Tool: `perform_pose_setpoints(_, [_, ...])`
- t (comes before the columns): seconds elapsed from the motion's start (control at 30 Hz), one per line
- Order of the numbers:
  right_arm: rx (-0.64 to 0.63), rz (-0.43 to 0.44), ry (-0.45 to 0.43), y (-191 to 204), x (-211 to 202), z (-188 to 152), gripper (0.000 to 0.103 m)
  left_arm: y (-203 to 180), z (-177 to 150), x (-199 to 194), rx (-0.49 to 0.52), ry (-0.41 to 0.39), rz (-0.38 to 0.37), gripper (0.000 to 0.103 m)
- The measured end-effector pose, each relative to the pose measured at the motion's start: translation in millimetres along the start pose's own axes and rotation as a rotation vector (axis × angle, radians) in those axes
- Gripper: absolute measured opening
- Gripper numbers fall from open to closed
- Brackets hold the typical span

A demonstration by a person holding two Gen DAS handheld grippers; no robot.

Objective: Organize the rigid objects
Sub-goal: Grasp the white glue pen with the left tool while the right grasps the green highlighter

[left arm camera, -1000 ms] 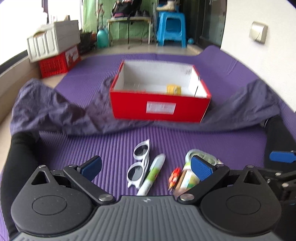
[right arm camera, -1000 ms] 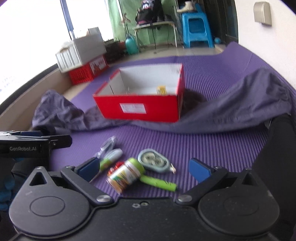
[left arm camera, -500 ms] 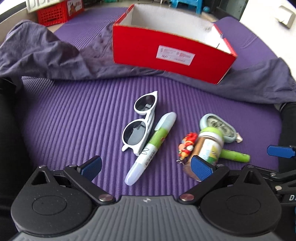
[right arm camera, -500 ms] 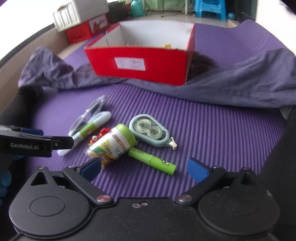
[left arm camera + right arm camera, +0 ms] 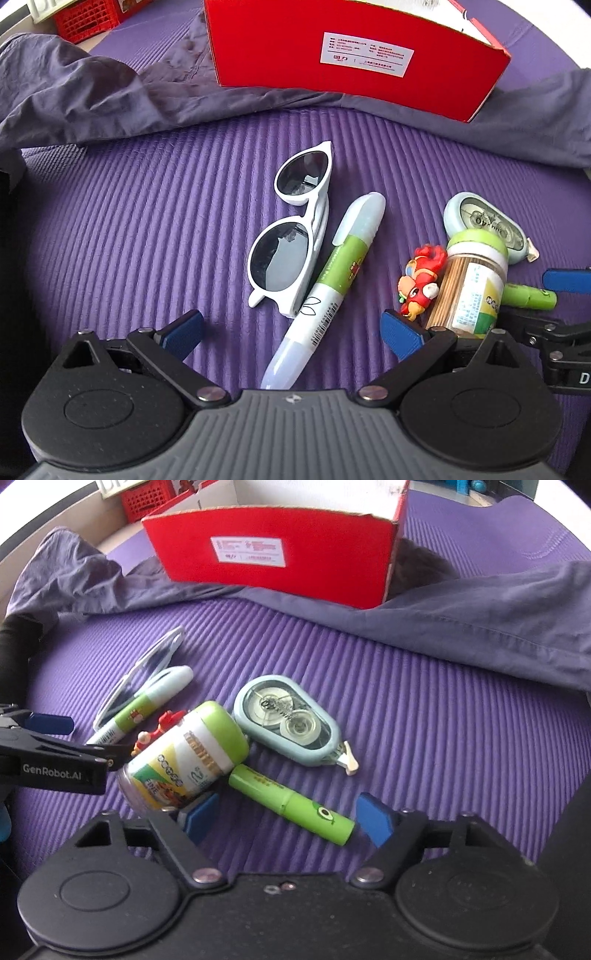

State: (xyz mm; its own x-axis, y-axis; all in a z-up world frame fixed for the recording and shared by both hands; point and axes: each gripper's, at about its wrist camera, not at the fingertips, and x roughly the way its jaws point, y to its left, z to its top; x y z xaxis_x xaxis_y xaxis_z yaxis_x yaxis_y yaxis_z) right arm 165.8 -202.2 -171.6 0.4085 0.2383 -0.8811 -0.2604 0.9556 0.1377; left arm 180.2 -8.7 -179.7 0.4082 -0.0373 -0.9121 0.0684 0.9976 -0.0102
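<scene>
On the purple mat lie white sunglasses (image 5: 291, 229), a green-and-white pen (image 5: 332, 280), a red toy figure (image 5: 421, 280), a toothpick jar with a green lid (image 5: 472, 284), a pale blue correction tape (image 5: 288, 720) and a green tube (image 5: 291, 801). My left gripper (image 5: 291, 332) is open, low over the mat, with the pen's end between its fingers. My right gripper (image 5: 284, 819) is open around the green tube, its left pad by the jar (image 5: 184, 760). The red box (image 5: 354, 55) stands behind.
A grey-purple cloth (image 5: 92, 99) is bunched along the mat in front of the red box and to both sides. A red crate (image 5: 92, 18) sits far left. Each gripper shows at the edge of the other's view.
Both grippers have dropped and moved forward toward the objects. The pen is now between the left fingers and the green tube between the right ones. Both stay open.
</scene>
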Motion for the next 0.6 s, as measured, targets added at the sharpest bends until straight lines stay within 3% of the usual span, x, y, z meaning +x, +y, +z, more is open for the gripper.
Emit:
perform_pose_setpoints(0.13, [-0.044, -0.019, 0.011, 6.1, 7.4, 2.5, 0.074, -1.6, 0.2, -0.4, 0.010, -0.005, -0.006, 0.100])
perform_pose_setpoints(0.33, [-0.093, -0.031, 0.008, 12.7, 6.7, 0.5, 0.064, -2.1, 0.7, -4.3, 0.011, -0.020, 0.005, 0.084])
perform_pose_setpoints(0.4, [-0.115, -0.041, 0.006, 16.0, 6.1, -0.8, 0.060, -1.0, 0.5, -6.7, 0.009, -0.023, 0.005, 0.073])
perform_pose_setpoints(0.6, [-0.169, -0.051, 0.002, 29.3, -0.1, -7.9, 0.033, 0.0, -0.8, -14.7, -0.001, -0.021, -0.017, 0.034])
